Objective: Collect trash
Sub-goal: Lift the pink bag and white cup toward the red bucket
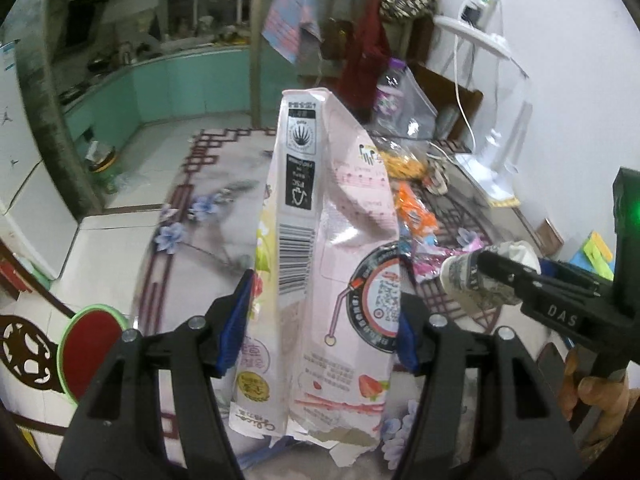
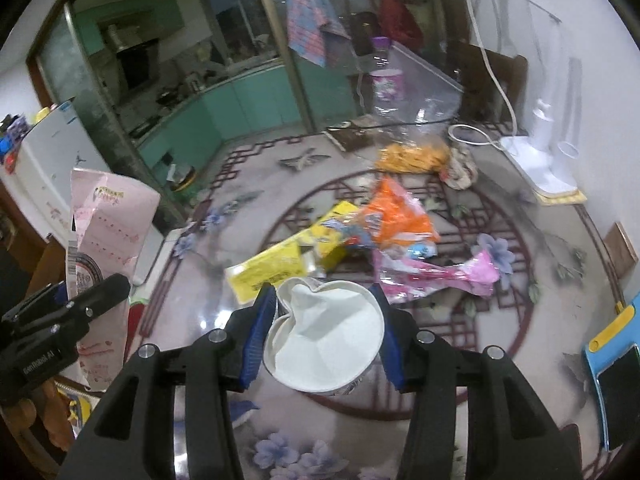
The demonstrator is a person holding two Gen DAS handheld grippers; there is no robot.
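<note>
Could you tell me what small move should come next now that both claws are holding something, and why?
Probably carry both away to a bin: the left claw grips the pink carton, the right claw grips the crushed paper cup, and no bin is visible.

A glass-topped bench [image 2: 224, 292] with a floral, lattice-patterned surface carries a white desk lamp [image 2: 548, 152] at its far right edge (its cord coiled beside the base). Beyond stand teal kitchen cabinets [image 2: 240, 100] and a white fridge [image 2: 52, 152].
</note>
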